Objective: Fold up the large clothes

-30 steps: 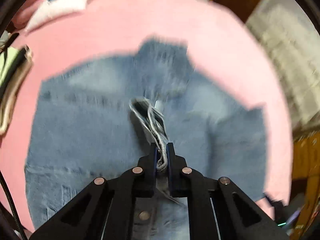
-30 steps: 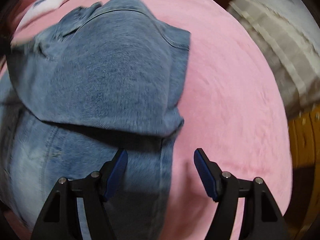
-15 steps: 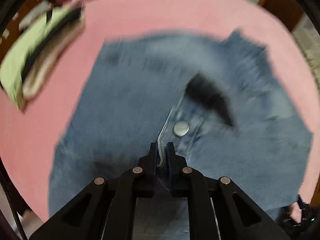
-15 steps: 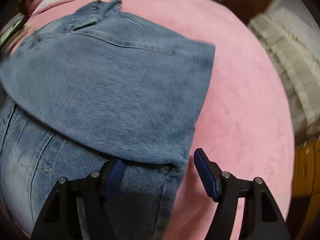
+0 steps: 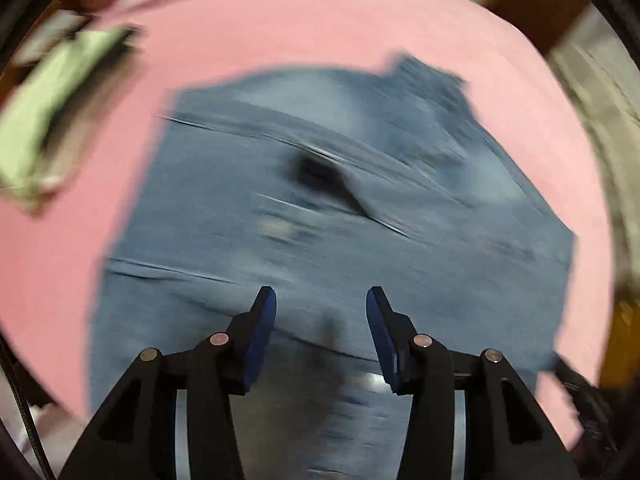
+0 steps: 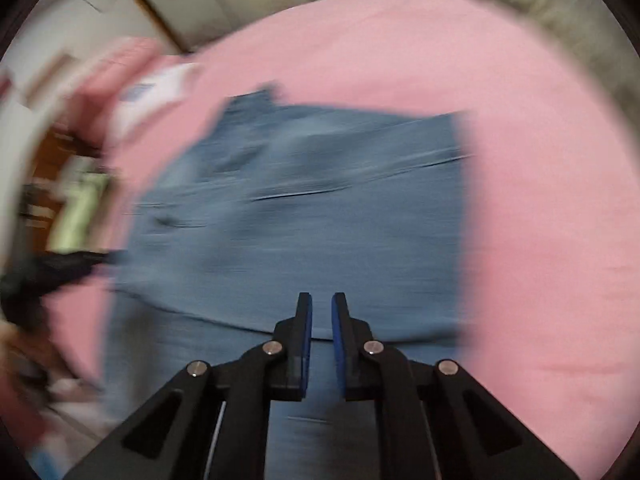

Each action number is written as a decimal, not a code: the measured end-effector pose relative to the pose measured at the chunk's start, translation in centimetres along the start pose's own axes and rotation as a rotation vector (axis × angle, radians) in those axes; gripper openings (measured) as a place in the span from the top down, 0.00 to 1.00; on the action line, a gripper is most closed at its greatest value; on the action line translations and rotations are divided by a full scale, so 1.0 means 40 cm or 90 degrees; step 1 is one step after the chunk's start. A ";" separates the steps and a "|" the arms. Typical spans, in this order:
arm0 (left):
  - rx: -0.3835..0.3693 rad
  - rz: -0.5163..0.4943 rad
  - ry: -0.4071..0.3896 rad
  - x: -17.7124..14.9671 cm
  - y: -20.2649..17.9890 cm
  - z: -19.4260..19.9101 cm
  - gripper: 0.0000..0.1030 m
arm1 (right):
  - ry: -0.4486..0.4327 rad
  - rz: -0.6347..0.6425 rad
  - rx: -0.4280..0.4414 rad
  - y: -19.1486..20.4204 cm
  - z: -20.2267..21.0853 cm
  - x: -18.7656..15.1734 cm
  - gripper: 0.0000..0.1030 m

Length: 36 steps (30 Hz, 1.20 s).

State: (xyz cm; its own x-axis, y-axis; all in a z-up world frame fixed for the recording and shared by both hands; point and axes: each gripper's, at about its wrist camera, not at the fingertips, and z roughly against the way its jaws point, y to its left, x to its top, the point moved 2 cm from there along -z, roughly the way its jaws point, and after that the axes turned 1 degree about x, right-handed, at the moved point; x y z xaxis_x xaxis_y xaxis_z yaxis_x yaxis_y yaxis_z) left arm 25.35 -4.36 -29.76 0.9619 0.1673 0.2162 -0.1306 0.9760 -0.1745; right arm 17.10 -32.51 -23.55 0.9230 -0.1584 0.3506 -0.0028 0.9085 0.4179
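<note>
A blue denim garment lies folded on a pink bed cover; both views are motion-blurred. Just above the denim, my left gripper has its jaws opening, well apart, with nothing between the pads. In the right wrist view the same denim garment shows a folded upper layer whose near edge runs just past my right gripper. The right jaws are closing, with only a narrow gap left and no cloth seen pinched in it.
A stack of green and dark folded clothes sits at the left edge of the bed, also in the right view as the green stack. A white pillow lies at the far left. Pink cover stretches right of the denim.
My left gripper let go of the denim edge it had pinched and opened. My right gripper went from wide open at the fold's edge to almost closed, lifting and tilting up.
</note>
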 end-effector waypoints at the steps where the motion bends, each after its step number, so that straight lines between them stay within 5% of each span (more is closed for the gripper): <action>1: -0.014 -0.013 0.024 0.002 -0.031 -0.032 0.57 | 0.026 -0.009 0.058 0.030 -0.052 0.009 0.94; 5: 0.036 -0.026 0.127 0.002 -0.077 -0.174 0.65 | 0.140 -0.033 0.095 0.086 -0.234 0.009 0.96; 7: 0.046 0.000 0.124 0.005 -0.049 -0.200 0.72 | 0.185 -0.049 0.075 0.067 -0.297 0.007 1.00; 10: 0.143 0.009 0.089 0.019 0.029 -0.185 0.90 | 0.179 -0.065 0.133 0.000 -0.285 0.002 1.00; 11: 0.139 0.016 0.085 0.022 0.056 -0.181 0.99 | 0.168 -0.066 0.124 -0.035 -0.258 -0.004 1.00; 13: 0.066 0.055 0.090 0.022 0.108 -0.181 0.99 | 0.122 -0.079 0.061 -0.123 -0.179 -0.018 1.00; 14: 0.042 0.070 0.092 0.024 0.123 -0.181 0.99 | 0.086 -0.106 -0.043 -0.195 -0.116 -0.025 1.00; 17: 0.052 0.092 0.076 0.023 0.122 -0.165 0.99 | 0.018 -0.194 -0.159 -0.316 0.002 -0.040 1.00; 18: 0.066 0.090 0.067 0.019 0.108 -0.152 0.99 | 0.004 -0.208 -0.263 -0.343 0.044 -0.035 1.00; 19: 0.068 0.074 0.052 0.017 0.082 -0.136 0.98 | -0.004 -0.208 -0.310 -0.352 0.064 -0.028 1.00; 21: 0.035 0.038 0.017 0.022 0.009 -0.085 0.98 | -0.038 -0.207 -0.265 -0.339 0.089 -0.009 1.00; 24: -0.079 -0.016 -0.021 0.041 -0.105 -0.035 0.97 | -0.064 -0.163 -0.139 -0.254 0.081 0.040 1.00; 27: -0.139 -0.024 -0.026 0.102 -0.188 -0.045 0.96 | -0.014 -0.099 0.053 -0.114 -0.022 0.094 1.00; 30: -0.144 -0.001 -0.020 0.174 -0.243 -0.094 0.96 | 0.043 -0.100 0.242 -0.018 -0.142 0.132 1.00; 32: -0.111 0.021 0.010 0.228 -0.243 -0.146 0.95 | 0.093 -0.092 0.276 0.033 -0.228 0.149 0.99; 36: 0.005 0.042 0.040 0.245 -0.177 -0.207 0.95 | 0.139 -0.069 0.212 0.047 -0.323 0.170 1.00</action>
State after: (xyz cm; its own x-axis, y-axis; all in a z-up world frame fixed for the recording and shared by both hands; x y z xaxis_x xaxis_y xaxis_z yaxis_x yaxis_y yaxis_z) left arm 37.69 -10.77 -34.35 0.9643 0.2227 0.1434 -0.1960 0.9641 -0.1791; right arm 28.33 -26.88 -31.22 0.9847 -0.1277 0.1186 0.0075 0.7110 0.7032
